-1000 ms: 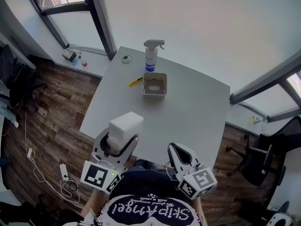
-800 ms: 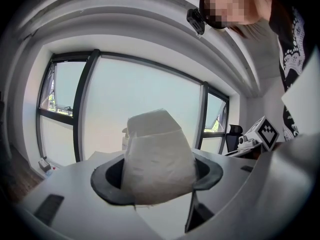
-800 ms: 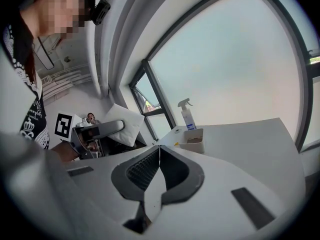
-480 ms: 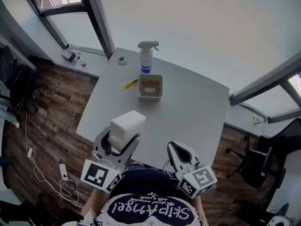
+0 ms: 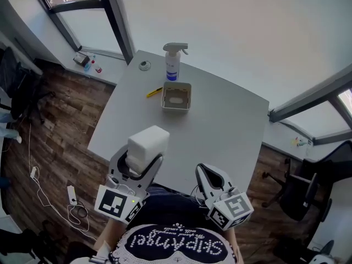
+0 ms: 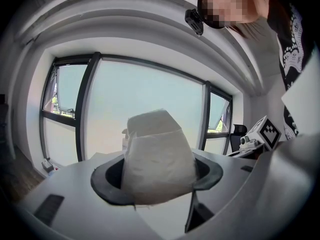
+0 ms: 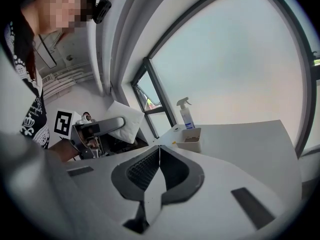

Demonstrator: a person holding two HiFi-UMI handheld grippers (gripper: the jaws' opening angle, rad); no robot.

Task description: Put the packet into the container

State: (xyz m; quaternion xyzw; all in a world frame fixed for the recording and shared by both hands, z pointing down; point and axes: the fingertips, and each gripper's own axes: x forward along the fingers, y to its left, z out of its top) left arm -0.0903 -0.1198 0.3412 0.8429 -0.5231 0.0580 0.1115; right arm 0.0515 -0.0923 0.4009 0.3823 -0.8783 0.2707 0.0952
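Left claw (image 5: 138, 164) clamped on white packet (image 5: 147, 143), lower left of frame | right claw (image 5: 204, 176) pinched closed, empty | container (image 5: 176, 97) upper centre, well apart | I judged: carry it level, centre over the opening before letting go.

i see the white, soft-sided packet (image 5: 147, 142) upright, clamped between the jaws of my left gripper (image 5: 143, 157), above the near edge of the table (image 5: 220, 131). the small square beige container (image 5: 176, 97) stands open-topped, well apart, on the far side.
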